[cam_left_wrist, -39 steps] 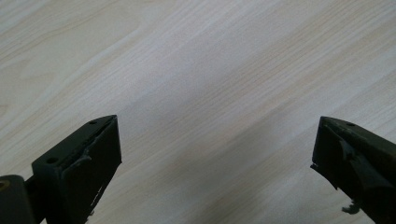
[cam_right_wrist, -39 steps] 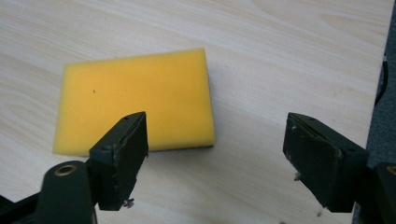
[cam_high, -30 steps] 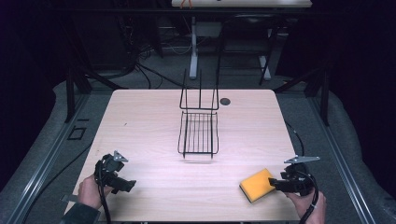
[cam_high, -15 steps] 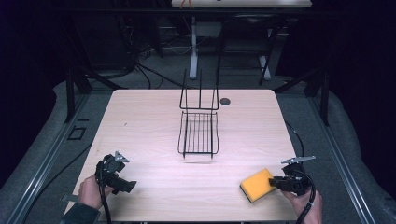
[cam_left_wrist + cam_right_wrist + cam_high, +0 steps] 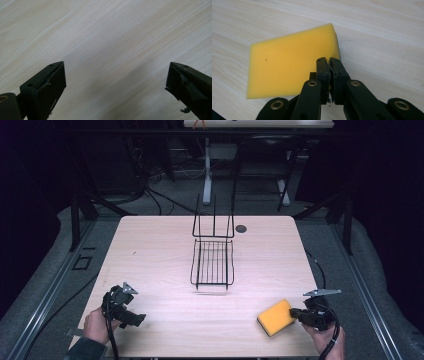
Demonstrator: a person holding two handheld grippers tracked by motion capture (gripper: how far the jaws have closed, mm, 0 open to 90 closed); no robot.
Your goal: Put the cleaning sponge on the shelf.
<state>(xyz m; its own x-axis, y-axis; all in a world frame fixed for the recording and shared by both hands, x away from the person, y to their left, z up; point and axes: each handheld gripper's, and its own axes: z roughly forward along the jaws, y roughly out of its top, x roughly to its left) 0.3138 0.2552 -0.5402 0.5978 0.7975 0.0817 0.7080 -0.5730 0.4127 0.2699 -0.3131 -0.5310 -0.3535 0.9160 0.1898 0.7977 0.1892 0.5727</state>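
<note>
A yellow sponge (image 5: 276, 317) (image 5: 287, 65) lies flat on the wooden table (image 5: 165, 255) near its front right corner. My right gripper (image 5: 296, 313) (image 5: 329, 61) is at the sponge's right end, jaws pressed together over its near corner, which they hide. At the front left, my left gripper (image 5: 135, 319) (image 5: 115, 87) is held low over bare wood. Its jaws stand wide apart with nothing between them. A black wire basket (image 5: 213, 262) with a tall back frame stands in the middle of the table, far from both grippers.
A small dark round disc (image 5: 241, 228) sits on the table just right of the basket's back. Cables trail from both grippers toward the front edge. Bare wood spreads between the basket and the grippers.
</note>
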